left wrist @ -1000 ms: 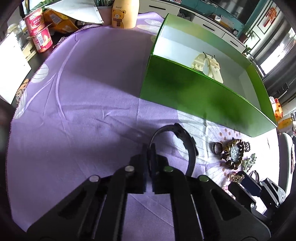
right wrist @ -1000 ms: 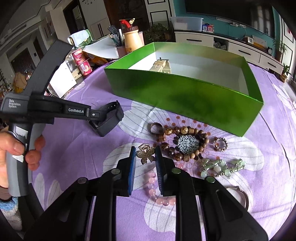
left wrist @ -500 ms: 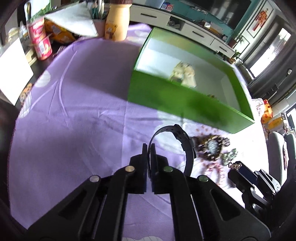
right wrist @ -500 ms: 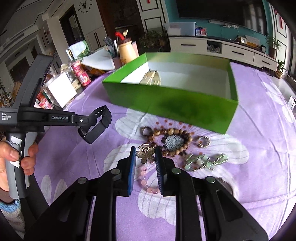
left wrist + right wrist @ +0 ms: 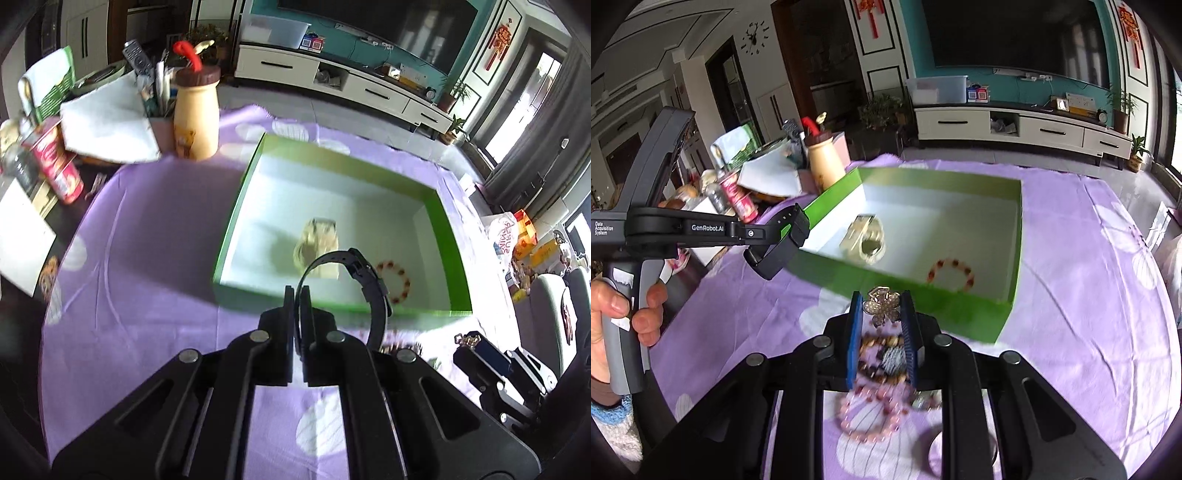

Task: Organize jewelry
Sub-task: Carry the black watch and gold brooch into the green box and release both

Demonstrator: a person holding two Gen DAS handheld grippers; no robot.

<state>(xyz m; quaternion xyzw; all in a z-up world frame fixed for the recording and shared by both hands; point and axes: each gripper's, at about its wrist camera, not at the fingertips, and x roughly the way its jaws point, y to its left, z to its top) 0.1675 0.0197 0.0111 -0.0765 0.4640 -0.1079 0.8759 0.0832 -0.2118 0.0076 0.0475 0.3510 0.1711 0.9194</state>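
Note:
My left gripper [image 5: 298, 295] is shut on a black watch band [image 5: 369, 284], which curls to the right of the jaws and hangs in the air over the near wall of the green box [image 5: 236, 218]. From the right wrist view the left gripper [image 5: 753, 233] holds the band [image 5: 779, 243] just left of the box [image 5: 1015, 258]. My right gripper [image 5: 881, 297] is shut on a flower-shaped brooch [image 5: 882, 310], raised above the cloth before the box. A cream watch [image 5: 866, 238] and a red bead bracelet [image 5: 951, 275] lie inside the box.
Under the right gripper, a wooden bead bracelet [image 5: 882, 358] and a pink bead bracelet [image 5: 871, 417] lie on the purple cloth [image 5: 1089, 295]. A yellow bear bottle [image 5: 195, 122], red cans [image 5: 59, 166] and papers crowd the far left. A person's hand [image 5: 613, 302] grips the left handle.
Both grippers have risen and come closer to the green box. The black band and the brooch left the cloth with them. The box's inside has come into fuller view.

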